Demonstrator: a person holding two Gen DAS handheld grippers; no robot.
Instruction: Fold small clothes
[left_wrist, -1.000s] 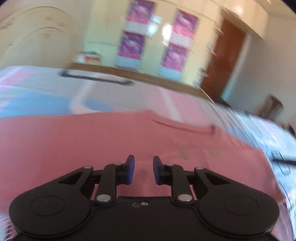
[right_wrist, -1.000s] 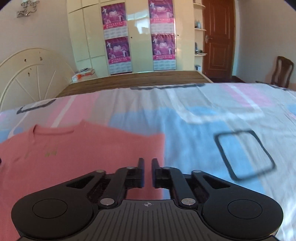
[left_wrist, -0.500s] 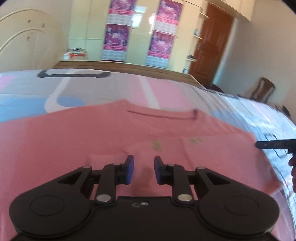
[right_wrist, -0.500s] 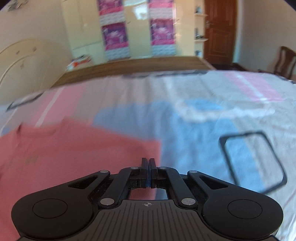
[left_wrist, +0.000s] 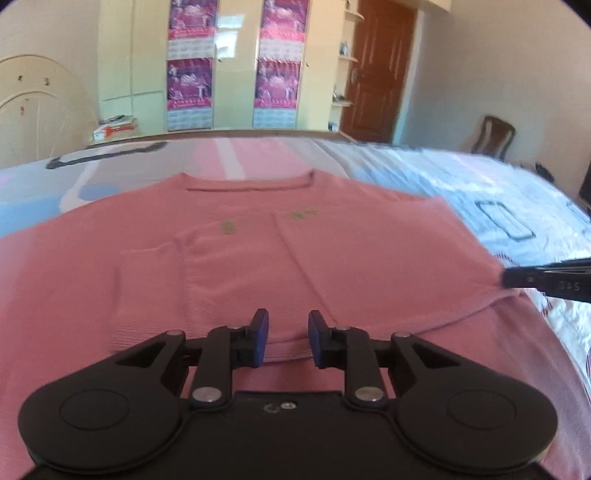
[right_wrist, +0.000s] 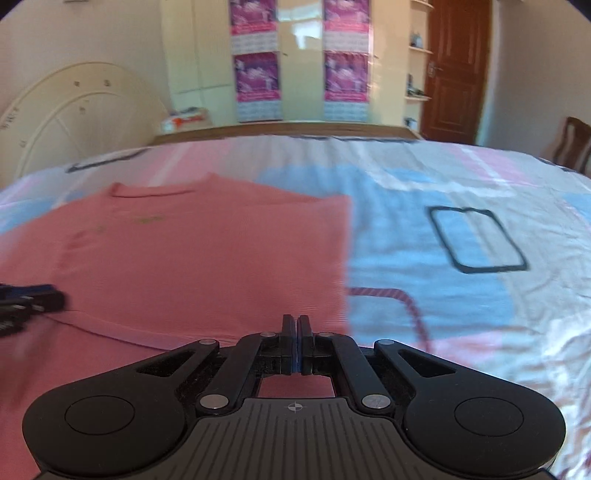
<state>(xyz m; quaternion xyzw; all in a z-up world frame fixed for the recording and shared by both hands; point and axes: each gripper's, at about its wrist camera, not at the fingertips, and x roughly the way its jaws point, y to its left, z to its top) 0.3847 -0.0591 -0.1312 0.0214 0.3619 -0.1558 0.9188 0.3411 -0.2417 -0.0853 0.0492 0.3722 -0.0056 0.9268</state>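
A pink knit top lies on the bed with its neckline at the far side and both sleeves folded inward over the body. My left gripper is open and empty just above the top's near middle. My right gripper is shut on the right edge of the pink top. The right gripper also shows in the left wrist view, pinching the lifted fabric at the right side. The left gripper's tip shows at the left edge of the right wrist view.
The bed sheet has pink, blue and white patches with dark outlined squares. A wooden footboard runs along the far edge. Beyond stand a cream wardrobe with posters, a brown door and a chair.
My right gripper closed on the top's right edge and lifted it slightly. My left gripper stayed open and turned to face the top squarely.
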